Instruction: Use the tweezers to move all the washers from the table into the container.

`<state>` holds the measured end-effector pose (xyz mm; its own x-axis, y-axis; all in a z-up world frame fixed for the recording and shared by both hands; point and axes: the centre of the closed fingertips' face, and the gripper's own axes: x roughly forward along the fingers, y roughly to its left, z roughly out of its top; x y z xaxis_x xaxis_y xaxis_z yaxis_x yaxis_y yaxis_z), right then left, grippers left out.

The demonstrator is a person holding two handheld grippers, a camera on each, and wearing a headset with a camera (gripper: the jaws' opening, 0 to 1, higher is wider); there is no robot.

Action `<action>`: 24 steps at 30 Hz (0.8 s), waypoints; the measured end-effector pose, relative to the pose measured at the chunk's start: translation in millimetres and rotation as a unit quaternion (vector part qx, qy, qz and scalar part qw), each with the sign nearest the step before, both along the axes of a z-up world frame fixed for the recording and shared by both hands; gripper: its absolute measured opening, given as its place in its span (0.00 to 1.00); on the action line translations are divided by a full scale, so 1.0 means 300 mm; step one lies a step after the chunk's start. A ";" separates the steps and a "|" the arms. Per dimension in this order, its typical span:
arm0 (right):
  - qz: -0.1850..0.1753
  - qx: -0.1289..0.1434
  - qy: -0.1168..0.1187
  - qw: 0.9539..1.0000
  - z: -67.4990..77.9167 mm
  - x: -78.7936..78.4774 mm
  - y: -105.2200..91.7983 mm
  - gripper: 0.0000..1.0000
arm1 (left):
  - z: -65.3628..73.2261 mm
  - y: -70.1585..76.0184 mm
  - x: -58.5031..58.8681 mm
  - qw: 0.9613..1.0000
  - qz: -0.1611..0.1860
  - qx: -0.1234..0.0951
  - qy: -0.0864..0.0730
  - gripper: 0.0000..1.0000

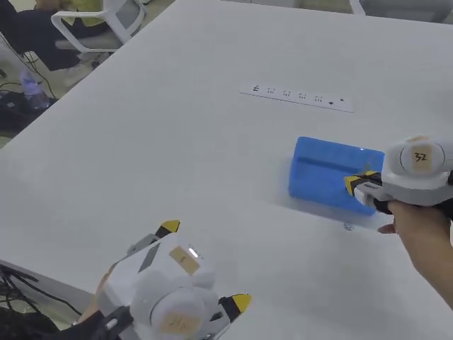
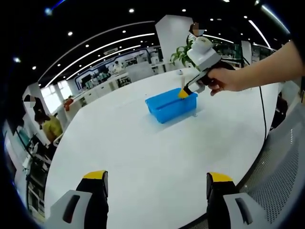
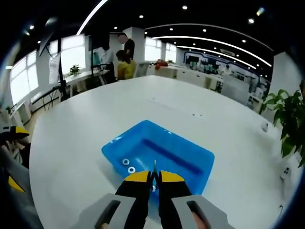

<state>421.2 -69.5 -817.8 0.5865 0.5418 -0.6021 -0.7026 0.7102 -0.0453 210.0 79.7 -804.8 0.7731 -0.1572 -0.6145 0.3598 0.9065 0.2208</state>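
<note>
**benchrat:** Big open-plan office, ceiling spots everywhere, one huge white table (image 1: 177, 142). So where's the container sitting?

**wsh_fan:** blue container (image 1: 311, 195) is well in from the table's near edge, and a power strip (image 1: 297, 97) lies beyond it toward the far edge. The right gripper (image 1: 354, 185) hangs over the container's near wall, jaws pinched nearly together on the tweezers (image 3: 154, 166), which point down inside.

**benchrat:** Any washers in there?

**wsh_fan:** yep, two washers (image 3: 126, 161) on the container floor, just beside each other near one corner. Can't tell if the tweezers have one. There's also a tiny speck (image 1: 348, 227) on the table just beside the near wall, too small to call.

**benchrat:** And the other hand?

**wsh_fan:** left gripper (image 1: 204, 265) is by the table's near edge, jaws spread wide with nothing in them, well apart from the container.
</note>
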 end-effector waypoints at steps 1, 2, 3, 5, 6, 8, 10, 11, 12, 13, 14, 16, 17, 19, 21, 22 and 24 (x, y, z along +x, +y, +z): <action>-0.002 0.002 0.002 1.000 0.000 0.000 0.000 0.02 | -0.001 0.000 0.000 1.000 0.000 0.000 0.001 0.87; -0.007 0.005 0.004 1.000 0.001 0.004 0.000 0.03 | -0.001 0.000 0.000 1.000 0.000 0.001 0.001 0.87; -0.009 0.005 0.004 1.000 0.001 0.006 -0.002 0.03 | 0.000 0.000 0.000 1.000 0.000 0.001 0.000 0.87; -0.011 0.008 0.007 1.000 0.008 0.002 -0.008 0.03 | 0.001 0.001 0.000 1.000 0.001 0.001 0.000 0.87; -0.015 0.017 0.004 1.000 0.022 0.001 -0.008 0.03 | 0.001 0.002 0.000 1.000 0.001 0.001 0.000 0.87; -0.027 0.040 -0.002 0.999 0.064 0.003 -0.010 0.03 | 0.001 0.004 0.000 1.000 0.002 0.003 0.000 0.87; -0.041 0.070 -0.013 0.997 0.120 0.001 -0.014 0.03 | 0.001 0.007 0.001 1.000 0.004 0.006 -0.001 0.87; -0.047 0.086 -0.014 0.995 0.146 -0.008 -0.019 0.03 | 0.003 0.009 0.002 1.000 0.004 0.007 -0.003 0.87; -0.048 0.091 -0.014 0.995 0.153 -0.011 -0.020 0.03 | 0.004 0.009 0.002 1.000 0.005 0.006 -0.004 0.87; -0.049 0.099 -0.013 0.994 0.170 -0.022 -0.027 0.03 | 0.006 0.009 0.002 1.000 0.005 0.005 -0.004 0.87; -0.050 0.102 -0.013 0.993 0.179 -0.027 -0.031 0.03 | 0.006 0.009 0.002 1.000 0.005 0.006 -0.004 0.87; -0.050 0.110 -0.017 0.992 0.204 -0.040 -0.038 0.03 | 0.003 0.007 0.001 1.000 0.004 0.007 -0.002 0.87; -0.053 0.116 -0.016 0.992 0.216 -0.047 -0.042 0.03 | 0.002 0.005 0.001 1.000 0.002 0.007 -0.001 0.87; -0.054 0.129 -0.015 0.990 0.234 -0.057 -0.044 0.03 | 0.002 0.002 0.000 1.000 0.000 0.008 -0.001 0.87; -0.053 0.139 -0.012 0.989 0.248 -0.076 -0.046 0.03 | 0.001 0.002 0.000 1.000 -0.001 0.008 -0.001 0.87; -0.052 0.143 -0.008 0.988 0.249 -0.089 -0.047 0.03 | 0.002 0.002 0.000 1.000 0.000 0.007 -0.001 0.87; -0.051 0.142 -0.002 0.989 0.238 -0.115 -0.050 0.03 | 0.003 0.003 0.000 1.000 0.001 0.007 -0.002 0.87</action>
